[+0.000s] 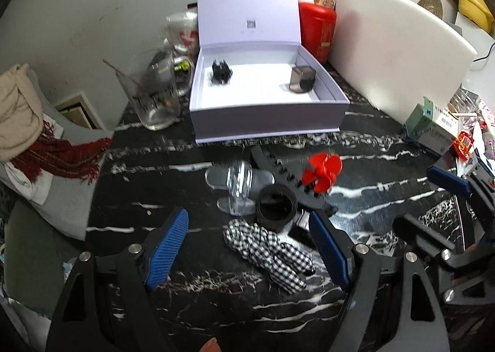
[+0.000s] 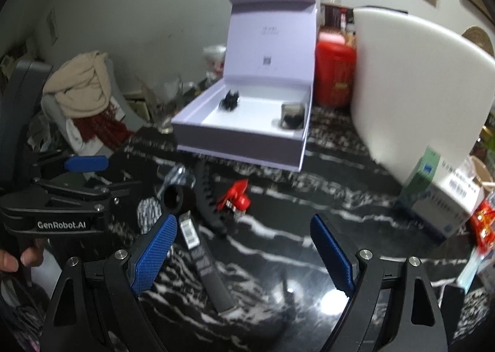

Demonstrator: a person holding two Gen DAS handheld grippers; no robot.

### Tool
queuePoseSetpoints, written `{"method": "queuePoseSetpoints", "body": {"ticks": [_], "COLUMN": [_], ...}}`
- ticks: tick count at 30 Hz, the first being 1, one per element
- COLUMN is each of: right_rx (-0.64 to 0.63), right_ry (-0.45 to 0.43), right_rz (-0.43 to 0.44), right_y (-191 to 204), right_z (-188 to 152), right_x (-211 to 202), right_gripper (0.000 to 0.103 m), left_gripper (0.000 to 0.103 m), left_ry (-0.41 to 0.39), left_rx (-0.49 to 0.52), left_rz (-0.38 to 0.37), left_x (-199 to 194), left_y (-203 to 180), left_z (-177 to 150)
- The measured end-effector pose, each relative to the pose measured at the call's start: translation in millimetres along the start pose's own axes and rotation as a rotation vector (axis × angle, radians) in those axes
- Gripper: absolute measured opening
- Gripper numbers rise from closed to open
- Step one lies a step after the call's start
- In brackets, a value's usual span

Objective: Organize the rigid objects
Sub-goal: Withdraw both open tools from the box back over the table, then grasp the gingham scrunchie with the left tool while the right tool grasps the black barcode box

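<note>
Both claws released, left claw [image 1: 247, 246] over checkered cloth [image 1: 267, 251], right claw [image 2: 244, 254] above bench [image 2: 278, 259]. Red fan [image 1: 323, 172], black ring [image 1: 276, 206], clear piece [image 1: 238, 181] cluttered before open lavender box [image 1: 266, 116]; white board [image 1: 399, 58] right.

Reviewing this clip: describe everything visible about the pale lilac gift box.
The lilac box looks like rigid card. It sits open on the black marbled tabletop, its hinged lid standing upright at the back with small print inside. The white interior holds a black claw clip at left and a smoky translucent cube at right. Neither gripper touches it.
</note>
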State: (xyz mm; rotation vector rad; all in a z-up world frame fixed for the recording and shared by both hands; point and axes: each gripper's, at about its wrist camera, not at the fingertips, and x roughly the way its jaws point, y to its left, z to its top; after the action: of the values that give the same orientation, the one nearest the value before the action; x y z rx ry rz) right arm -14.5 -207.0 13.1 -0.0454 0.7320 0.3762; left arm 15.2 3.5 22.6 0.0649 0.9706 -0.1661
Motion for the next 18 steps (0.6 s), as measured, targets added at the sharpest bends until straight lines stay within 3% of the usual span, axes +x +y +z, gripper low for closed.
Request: {"method": "queuePoseSetpoints", "body": {"ticks": [13, 18], "right_rx": [0.007, -0.015], "right_ry": [0.125, 0.153], "right_rz": [0.021, 0.020], "right_y": [2, 5], "right_z": [-41, -49], "right_x": [29, 38], "right_gripper": [0.088, 0.080], "left_gripper": [0.080, 0.081], "left_ry": [0.054, 0.088], "left_rx": [0.013, 0.008], "left_rz": [0.017, 0.000], "left_x": [32, 47], "left_y": [-9, -12], "left_z": [-28, -35]}}
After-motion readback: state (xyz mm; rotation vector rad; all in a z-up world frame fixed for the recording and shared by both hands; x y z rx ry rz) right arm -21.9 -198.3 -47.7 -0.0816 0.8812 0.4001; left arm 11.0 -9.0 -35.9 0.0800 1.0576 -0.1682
